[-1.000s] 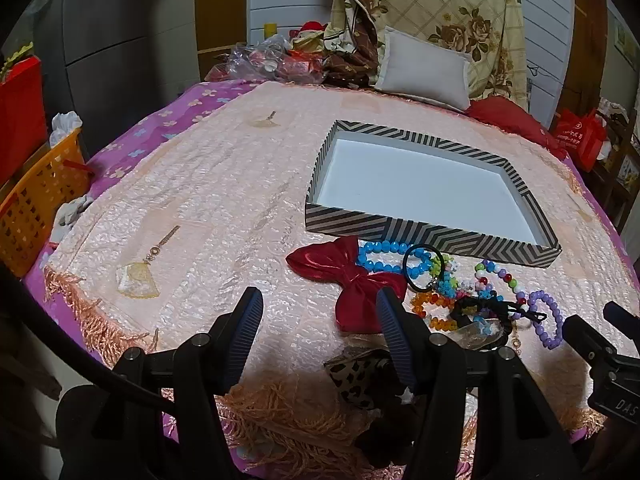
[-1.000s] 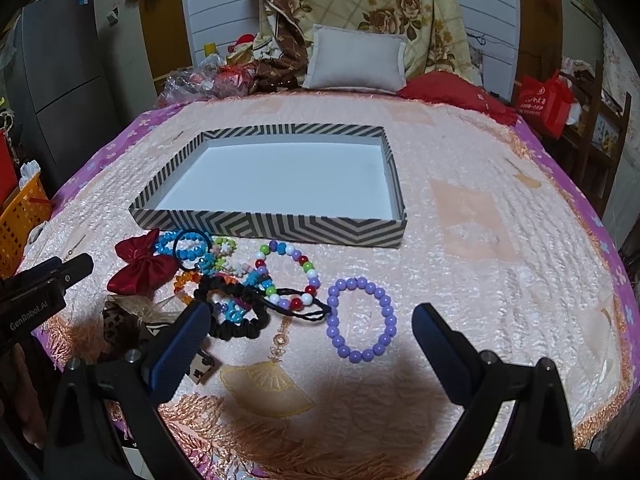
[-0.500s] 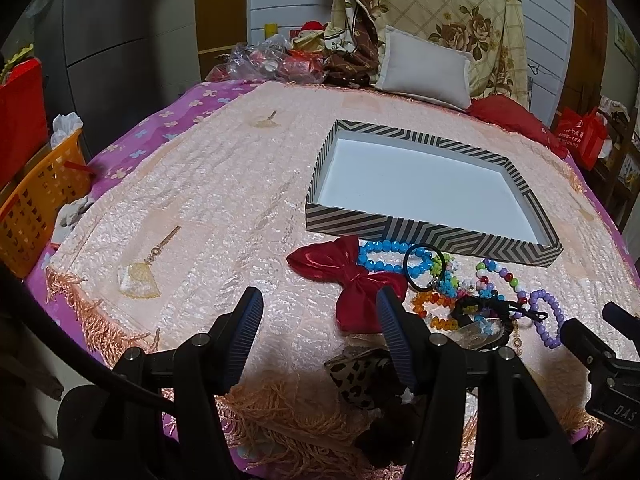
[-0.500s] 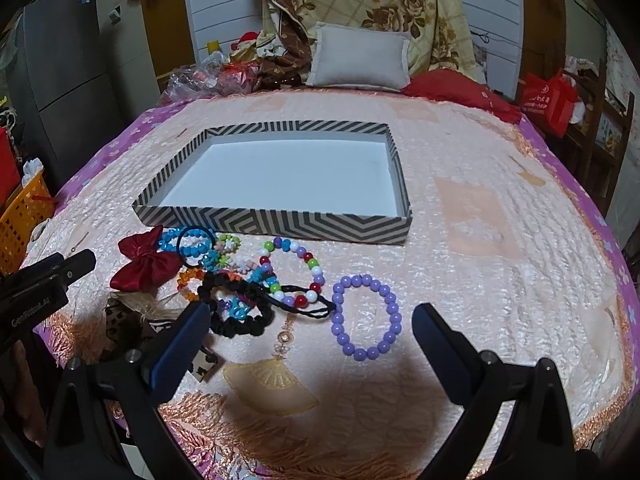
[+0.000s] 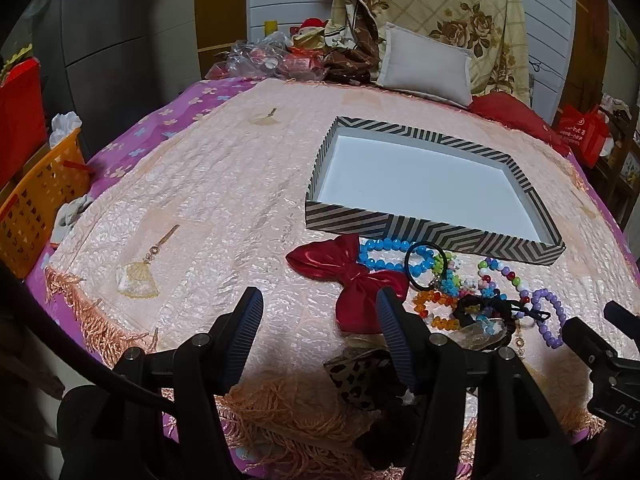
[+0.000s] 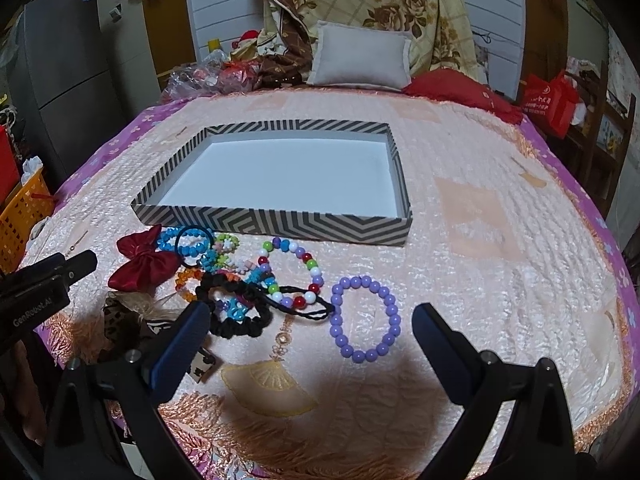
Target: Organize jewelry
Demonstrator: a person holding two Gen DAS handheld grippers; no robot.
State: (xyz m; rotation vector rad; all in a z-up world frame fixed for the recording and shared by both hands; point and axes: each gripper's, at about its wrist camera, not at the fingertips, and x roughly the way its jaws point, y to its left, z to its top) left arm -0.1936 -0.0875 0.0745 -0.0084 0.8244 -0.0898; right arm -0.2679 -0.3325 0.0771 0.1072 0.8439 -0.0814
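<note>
The bed [image 6: 480,168] fills both views, spread with a pale peach quilted cover with a fringed edge along the bottom of the frame. It is soft, so anything pressed down will sink a little. At centre sits the striped box [image 6: 280,222], shallow, white inside and holding nothing yet; it looks like stiff card, light enough to slide if nudged.

Just below its near wall, in the lower left of the right wrist view, lies the jewelry heap: a red satin bow [image 6: 140,266], a black scrunchie [image 6: 234,326], a multicoloured bead bracelet [image 6: 308,264] and a blue bead bracelet [image 6: 176,240], overlapping and partly tangled. The purple bead bracelet [image 6: 364,320] lies apart, to the right of the heap. It should be light, with hard, slippery beads on a limp cord; pinching across one side of the ring seems safest.

The right claw [image 6: 312,344] hangs released, jaws spread wide either side of that bracelet but above it. The left claw [image 5: 320,320] is also released and empty, over bare cover left of the bow.

Behind, at the top of the frame: a white pillow [image 6: 360,54], a floral quilt, an orange basket [image 5: 36,200] at far left.
</note>
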